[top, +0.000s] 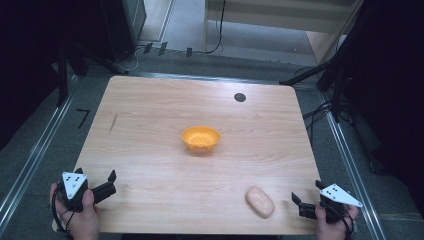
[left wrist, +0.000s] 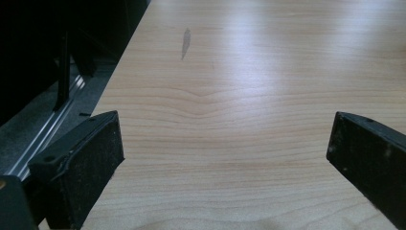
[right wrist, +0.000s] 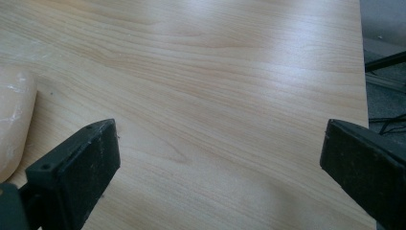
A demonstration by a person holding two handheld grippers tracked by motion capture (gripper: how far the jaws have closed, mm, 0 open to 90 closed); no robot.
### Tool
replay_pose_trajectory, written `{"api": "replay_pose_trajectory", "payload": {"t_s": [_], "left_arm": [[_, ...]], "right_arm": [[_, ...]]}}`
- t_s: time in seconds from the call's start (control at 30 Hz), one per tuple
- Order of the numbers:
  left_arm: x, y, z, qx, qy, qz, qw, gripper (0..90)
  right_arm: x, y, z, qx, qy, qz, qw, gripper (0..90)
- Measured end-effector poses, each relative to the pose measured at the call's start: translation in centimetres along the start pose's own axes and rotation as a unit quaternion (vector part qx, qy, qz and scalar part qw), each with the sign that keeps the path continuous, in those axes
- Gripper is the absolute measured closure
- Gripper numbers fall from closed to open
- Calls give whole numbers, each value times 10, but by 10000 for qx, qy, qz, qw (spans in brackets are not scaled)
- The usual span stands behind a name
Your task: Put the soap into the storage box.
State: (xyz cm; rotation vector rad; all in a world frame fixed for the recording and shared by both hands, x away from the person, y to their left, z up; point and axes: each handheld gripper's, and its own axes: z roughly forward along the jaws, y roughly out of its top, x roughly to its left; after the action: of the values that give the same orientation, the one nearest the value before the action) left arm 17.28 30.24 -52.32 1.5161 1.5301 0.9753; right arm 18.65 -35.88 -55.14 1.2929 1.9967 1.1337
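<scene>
Down at the near edge, two hands grip the tools. Right tool (top: 302,199) sits at the near right corner of the pale wooden worktop (top: 150,125), its black jaws spread wide with nothing between them, only bare wood grain showing in the right gripper view. Just beside it, toward the middle, lies the pale pink oval lump, smooth like a bar of soap (top: 260,201); it rests flat on the wood, apart from the jaws, and its rounded end (right wrist: 14,120) peeks in at the left edge of the right gripper view. Left tool (top: 102,182) is over at the near left corner, grey three-cornered plate on top, jaws likewise standing wide apart and holding nothing, pointing across the worktop. Further out, near the centre, stands the small orange plastic bowl (top: 200,138), upright, well apart from both tools and from the pink lump. Beyond that, a small dark round spot (top: 240,97) marks the far side of the wood, and a thin dark streak (top: 113,123) shows toward the left edge.
</scene>
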Motion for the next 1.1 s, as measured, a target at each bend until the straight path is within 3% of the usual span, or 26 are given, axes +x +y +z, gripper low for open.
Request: {"api": "replay_pose_trajectory", "payload": {"t_s": [0.1,0.17,0.27,0.43,0.57,0.77,0.93,1.1], "left_arm": [[1,0,0,5,-4,-39,10000,0],[2,0,0,20,-83,-80,9999,0],[2,1,1,69,-86,-87,9999,0],[-1,1,2,140,-65,33,9999,0],[-1,1,3,161,-60,64,9998,0],[0,1,3,160,-90,14,9998,0],[0,1,3,178,-105,25,9998,0],[0,1,3,196,-122,10,9997,0]], "right_arm": [[1,0,0,21,-70,4,10000,9],[3,0,-1,52,-64,-85,9999,61],[8,1,4,402,9,-270,9988,62],[17,9,9,672,296,-432,9964,62],[24,18,9,902,343,-692,9929,64],[26,29,7,1173,478,-680,9896,71],[27,39,8,1484,596,-746,9843,79],[31,47,10,1861,733,-854,9761,93]]}}
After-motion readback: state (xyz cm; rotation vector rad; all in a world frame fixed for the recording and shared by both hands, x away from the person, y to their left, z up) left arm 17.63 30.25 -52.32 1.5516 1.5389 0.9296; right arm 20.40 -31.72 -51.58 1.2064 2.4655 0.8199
